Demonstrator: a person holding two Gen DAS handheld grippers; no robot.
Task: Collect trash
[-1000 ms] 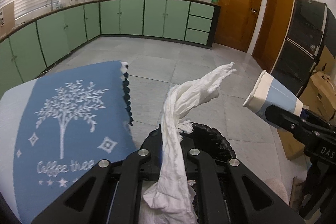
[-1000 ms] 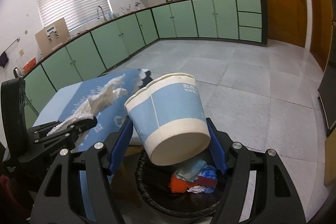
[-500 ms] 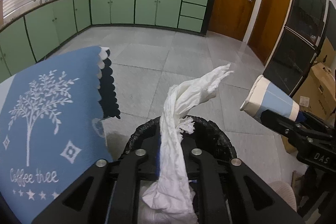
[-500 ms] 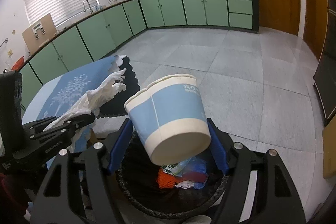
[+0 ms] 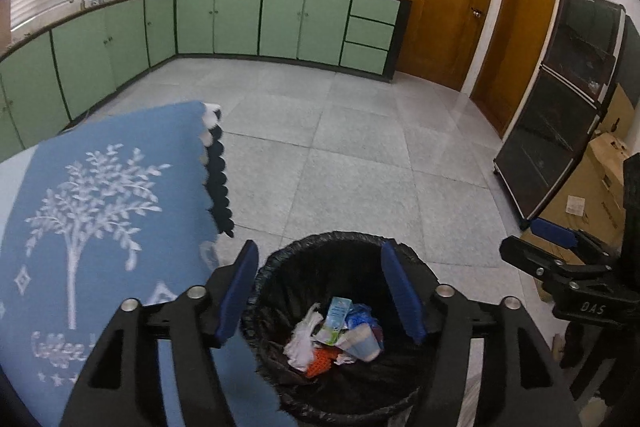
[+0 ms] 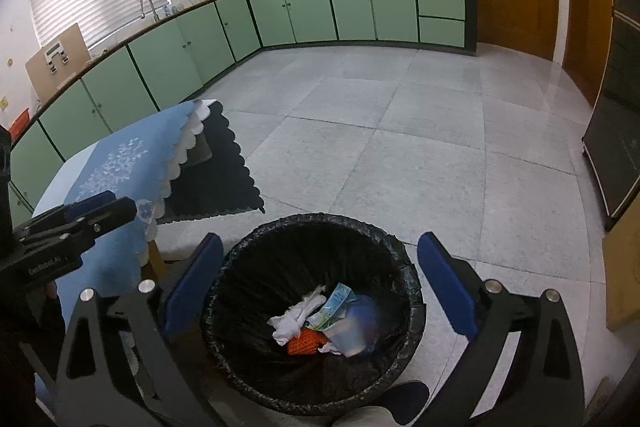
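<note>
Hanging over the black bin [image 5: 340, 331], the left gripper [image 5: 320, 291] and the right gripper [image 6: 316, 279] are both opening, with nothing between their fingers. The white tissue [image 6: 296, 319] and the blue cup [image 6: 352, 327] lie inside the bin, beside the table [image 5: 100, 227].

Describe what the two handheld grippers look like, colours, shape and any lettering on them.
Both are black, angular plastic frames with silver screw heads at the joints. The left gripper and the right gripper each carry two flat blue pads on the inner faces of the fingers. White lettering shows on their bodies: "DAS" on the right one, "GenRobot.AI" on the left. No cables or sleeves are visible.
</note>
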